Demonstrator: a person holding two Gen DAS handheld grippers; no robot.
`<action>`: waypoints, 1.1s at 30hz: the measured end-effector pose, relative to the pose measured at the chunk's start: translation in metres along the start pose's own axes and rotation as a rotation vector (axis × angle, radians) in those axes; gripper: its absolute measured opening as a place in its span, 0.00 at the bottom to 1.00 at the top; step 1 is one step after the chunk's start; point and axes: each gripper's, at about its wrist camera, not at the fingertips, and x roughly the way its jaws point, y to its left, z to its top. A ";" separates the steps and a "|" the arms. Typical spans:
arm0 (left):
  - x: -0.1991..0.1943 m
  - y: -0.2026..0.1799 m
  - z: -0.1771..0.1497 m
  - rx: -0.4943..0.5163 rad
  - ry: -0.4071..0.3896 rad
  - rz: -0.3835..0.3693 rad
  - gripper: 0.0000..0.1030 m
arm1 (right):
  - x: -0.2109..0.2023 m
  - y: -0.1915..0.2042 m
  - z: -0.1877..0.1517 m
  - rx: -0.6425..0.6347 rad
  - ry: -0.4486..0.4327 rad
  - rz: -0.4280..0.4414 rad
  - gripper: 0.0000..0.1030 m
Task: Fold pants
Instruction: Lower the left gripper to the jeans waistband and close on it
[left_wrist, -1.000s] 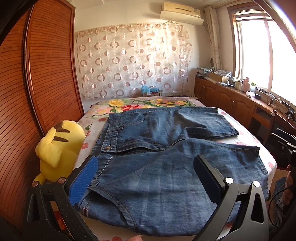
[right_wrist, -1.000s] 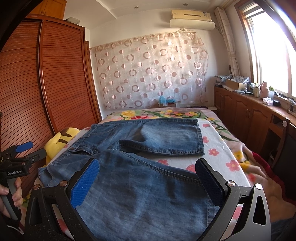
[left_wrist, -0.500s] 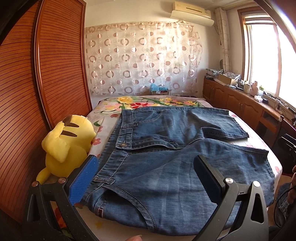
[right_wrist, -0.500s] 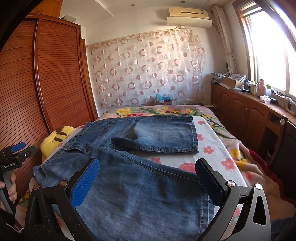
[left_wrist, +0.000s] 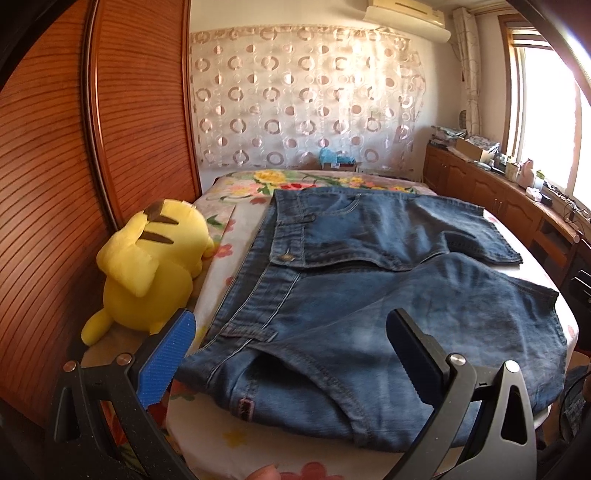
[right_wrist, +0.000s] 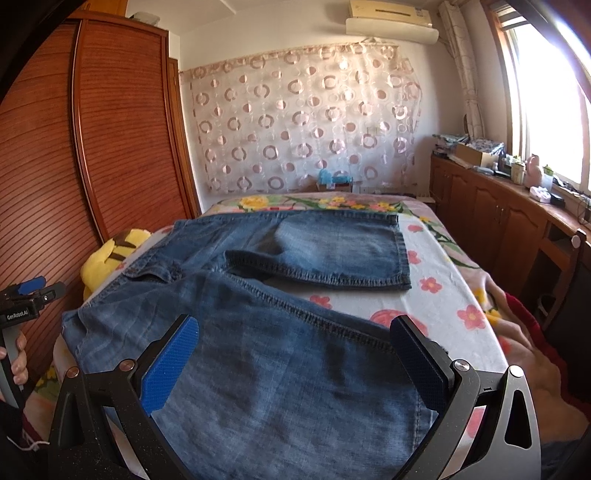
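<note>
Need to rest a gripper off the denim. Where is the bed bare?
Bare floral bedsheet lies right of the jeans, between the far leg hem and the bed's right edge, and beyond the jeans toward the curtain. The left side is crowded: the yellow plush toy fills the strip beside the wardrobe.

Pants (left_wrist: 369, 295) spread flat on the bed (left_wrist: 236, 439), waistband toward the left, legs running right, one leg near, the other farther back. Stuffed toy (left_wrist: 147, 269) sits left of the pants, against the wardrobe (left_wrist: 55, 166). Curtain (left_wrist: 306, 99) behind the bed's far end. Cabinets (right_wrist: 491, 214) along the right, under the window (right_wrist: 550, 92).
</note>
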 end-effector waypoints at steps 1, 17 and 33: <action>0.001 0.003 -0.002 -0.002 0.006 0.002 1.00 | 0.002 0.000 0.000 -0.002 0.010 0.002 1.00; 0.020 0.050 -0.046 -0.081 0.091 -0.049 0.91 | 0.029 -0.015 -0.021 -0.057 0.176 -0.020 1.00; 0.019 0.070 -0.055 -0.149 0.125 -0.120 0.42 | -0.002 -0.031 -0.029 -0.048 0.214 -0.074 1.00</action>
